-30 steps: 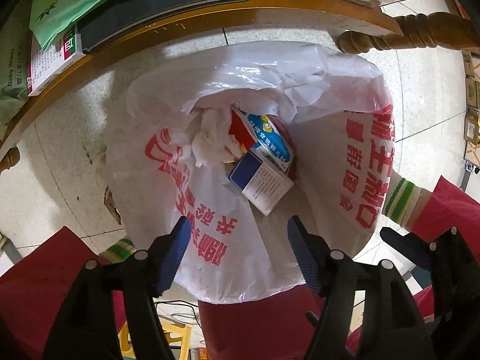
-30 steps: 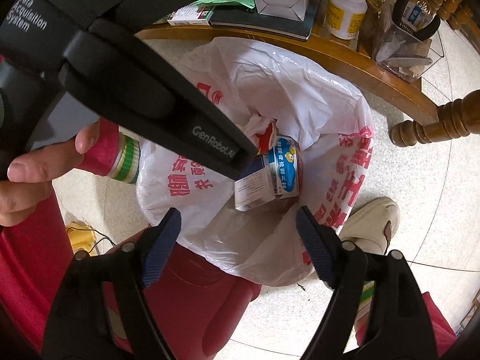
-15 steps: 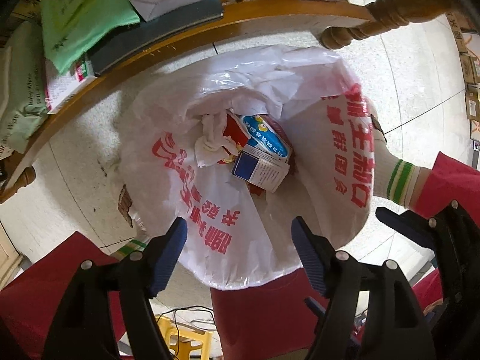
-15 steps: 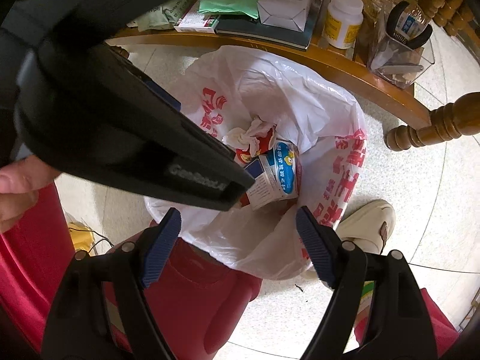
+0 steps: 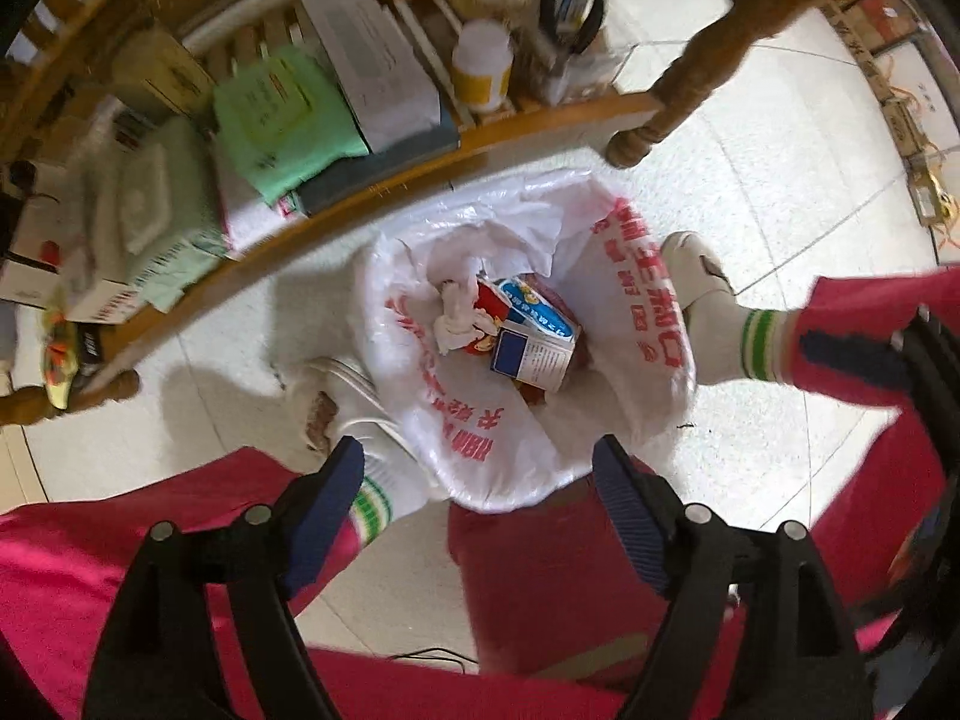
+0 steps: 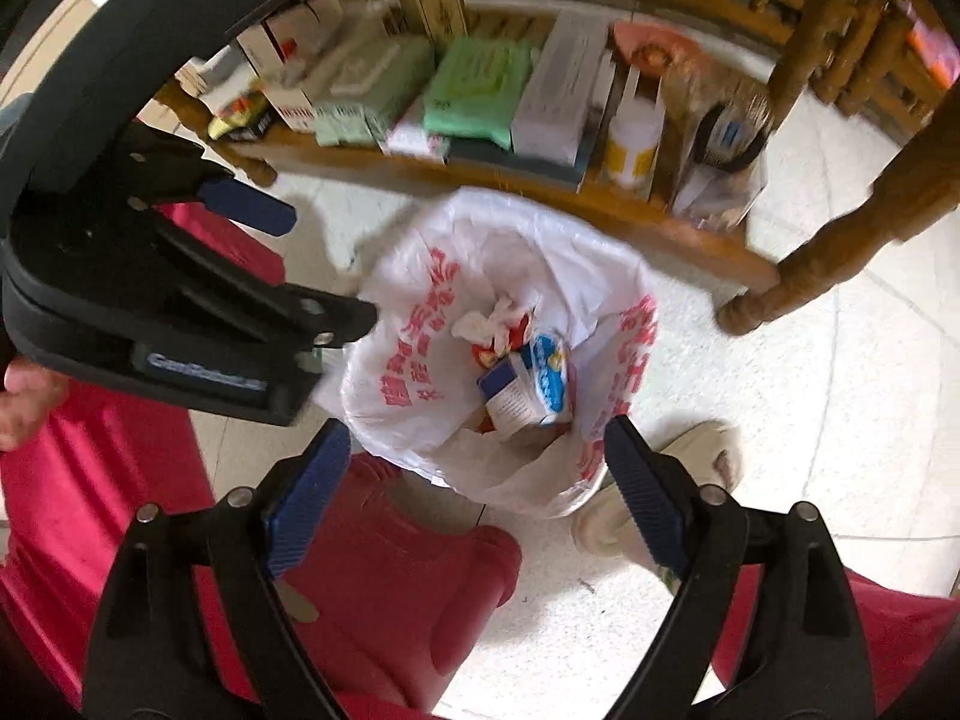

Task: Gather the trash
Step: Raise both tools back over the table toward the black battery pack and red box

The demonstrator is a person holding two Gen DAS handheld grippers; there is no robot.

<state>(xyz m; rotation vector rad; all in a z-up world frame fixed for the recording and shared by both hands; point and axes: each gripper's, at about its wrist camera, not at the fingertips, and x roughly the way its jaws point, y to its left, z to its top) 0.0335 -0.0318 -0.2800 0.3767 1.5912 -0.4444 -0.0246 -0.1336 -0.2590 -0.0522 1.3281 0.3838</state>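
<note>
Trash sits inside the white plastic bag [image 5: 636,324] with red print, on the tiled floor [image 5: 780,192] beside a wooden shelf [image 5: 540,120]: a crumpled tissue [image 5: 456,315] and a blue-and-white carton [image 5: 534,348] touching it. Left hand-held gripper [image 5: 480,492] hangs above the bag, jaws opening, nothing between them. Right hand-held gripper [image 6: 474,492] is likewise over the bag, jaws opening and empty. Red trouser legs [image 6: 384,588] stand close to the bag
</note>
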